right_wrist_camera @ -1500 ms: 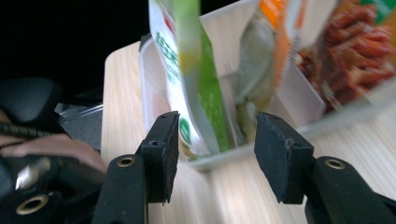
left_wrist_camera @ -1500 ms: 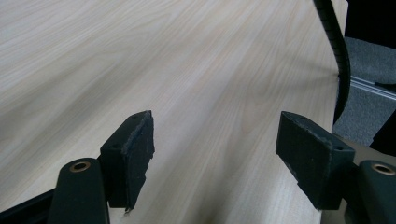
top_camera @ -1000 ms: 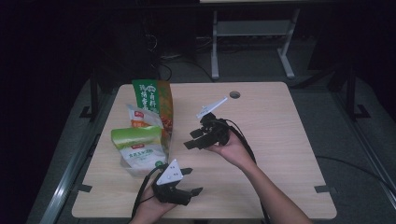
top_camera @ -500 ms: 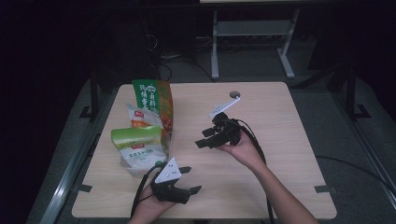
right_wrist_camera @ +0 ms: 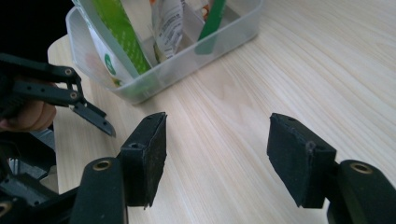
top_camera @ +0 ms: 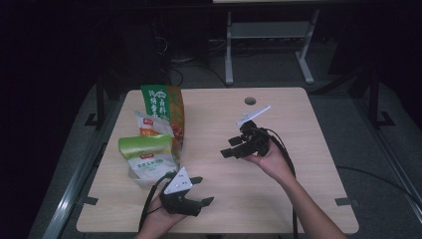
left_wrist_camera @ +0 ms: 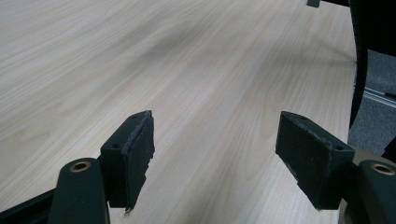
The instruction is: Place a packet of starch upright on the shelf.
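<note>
The pale wood-grain surface (top_camera: 298, 129) stands in a dark room, with a grey metal frame (top_camera: 268, 35) on the floor beyond its far edge and a round cable hole (top_camera: 250, 101) near that edge. The left hand-held gripper (top_camera: 201, 190) rests by the near edge with its jaws spread wide over bare wood, holding nothing; the right hand-held gripper (top_camera: 230, 147), near the middle, points toward the left edge, its jaws have just been opening, and nothing lies between them. At the left edge a clear plastic bin (right_wrist_camera: 219, 44), long axis running near to far, holds upright snack bags (top_camera: 161, 112) just beyond the left hand-held gripper.
</note>
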`<state>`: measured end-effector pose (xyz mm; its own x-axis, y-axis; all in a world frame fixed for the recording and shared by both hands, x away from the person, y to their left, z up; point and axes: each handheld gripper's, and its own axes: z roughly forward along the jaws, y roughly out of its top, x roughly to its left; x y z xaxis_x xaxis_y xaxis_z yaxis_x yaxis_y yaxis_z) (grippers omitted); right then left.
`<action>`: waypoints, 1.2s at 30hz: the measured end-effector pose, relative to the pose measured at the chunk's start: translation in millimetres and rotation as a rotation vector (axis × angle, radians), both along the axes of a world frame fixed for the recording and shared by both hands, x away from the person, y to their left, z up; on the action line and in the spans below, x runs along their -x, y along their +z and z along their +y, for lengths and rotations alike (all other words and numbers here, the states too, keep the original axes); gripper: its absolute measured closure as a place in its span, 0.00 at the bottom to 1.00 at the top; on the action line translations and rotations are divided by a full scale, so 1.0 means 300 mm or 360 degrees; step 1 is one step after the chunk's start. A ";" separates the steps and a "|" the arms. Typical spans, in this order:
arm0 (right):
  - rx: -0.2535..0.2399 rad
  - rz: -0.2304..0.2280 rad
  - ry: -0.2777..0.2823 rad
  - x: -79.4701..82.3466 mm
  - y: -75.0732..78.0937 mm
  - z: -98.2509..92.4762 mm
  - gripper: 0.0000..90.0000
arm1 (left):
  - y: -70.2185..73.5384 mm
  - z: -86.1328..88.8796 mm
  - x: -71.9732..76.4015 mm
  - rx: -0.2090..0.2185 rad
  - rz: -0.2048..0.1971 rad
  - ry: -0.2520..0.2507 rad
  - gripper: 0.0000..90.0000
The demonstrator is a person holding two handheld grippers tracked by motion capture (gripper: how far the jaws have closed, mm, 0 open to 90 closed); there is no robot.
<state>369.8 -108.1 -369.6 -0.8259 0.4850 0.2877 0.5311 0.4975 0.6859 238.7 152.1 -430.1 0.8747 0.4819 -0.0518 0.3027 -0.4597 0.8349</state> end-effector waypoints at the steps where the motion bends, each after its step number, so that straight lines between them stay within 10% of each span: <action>1: 0.0006 -0.0004 -0.0001 0.001 -0.002 -0.008 0.41 | 0.000 0.000 0.001 0.0005 0.0006 0.0006 0.31; 36: -0.0012 0.0084 -0.0249 0.099 -0.115 -0.256 0.37 | 0.003 0.012 -0.008 0.0004 -0.0006 0.0026 0.31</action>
<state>340.1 -184.8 -404.2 -0.7238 0.6044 0.3329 0.6373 0.4008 0.6582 241.2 155.6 -429.0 0.8668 0.4962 -0.0496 0.3070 -0.4528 0.8371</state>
